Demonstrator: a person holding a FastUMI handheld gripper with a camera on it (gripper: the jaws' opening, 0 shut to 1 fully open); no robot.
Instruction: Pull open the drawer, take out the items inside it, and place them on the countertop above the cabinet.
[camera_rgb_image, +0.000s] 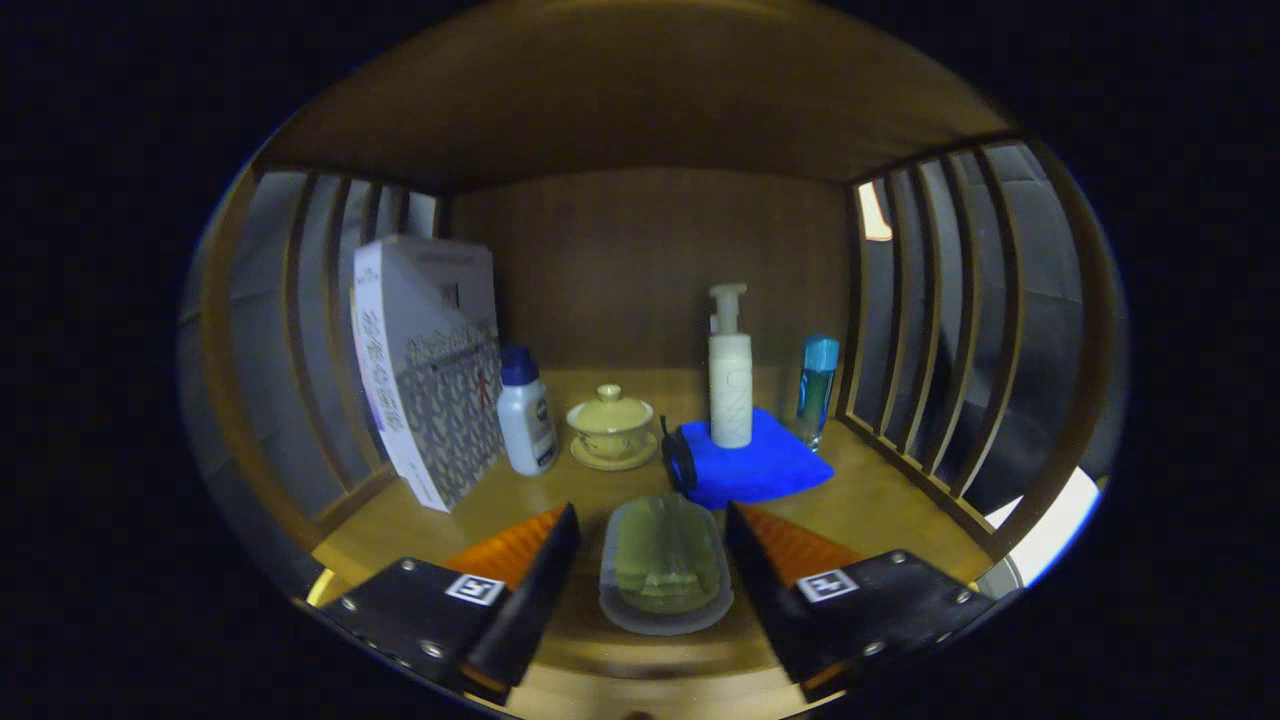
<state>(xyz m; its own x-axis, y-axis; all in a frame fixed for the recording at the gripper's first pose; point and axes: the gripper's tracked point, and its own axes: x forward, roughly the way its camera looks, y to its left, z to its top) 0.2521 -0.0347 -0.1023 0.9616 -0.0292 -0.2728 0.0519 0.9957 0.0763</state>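
Observation:
A clear oval dish (665, 565) with a pale green piece inside lies flat on the wooden countertop (880, 510). My gripper (652, 512) is open, with one finger on each side of the dish. A small gap shows between each finger and the dish's rim, so neither presses on it. Beyond the fingers stand other items: a lidded yellow cup on a saucer (610, 425), a small white bottle with a blue cap (525, 410), and a blue folded cloth (750, 465) with a white pump bottle (730, 375) on it.
A tall white patterned box (430, 370) leans at the left by the slatted wooden side (300, 350). A clear bottle with a blue cap (817, 390) stands by the right slats (940, 320). A wooden back panel (640, 260) and a roof close the nook.

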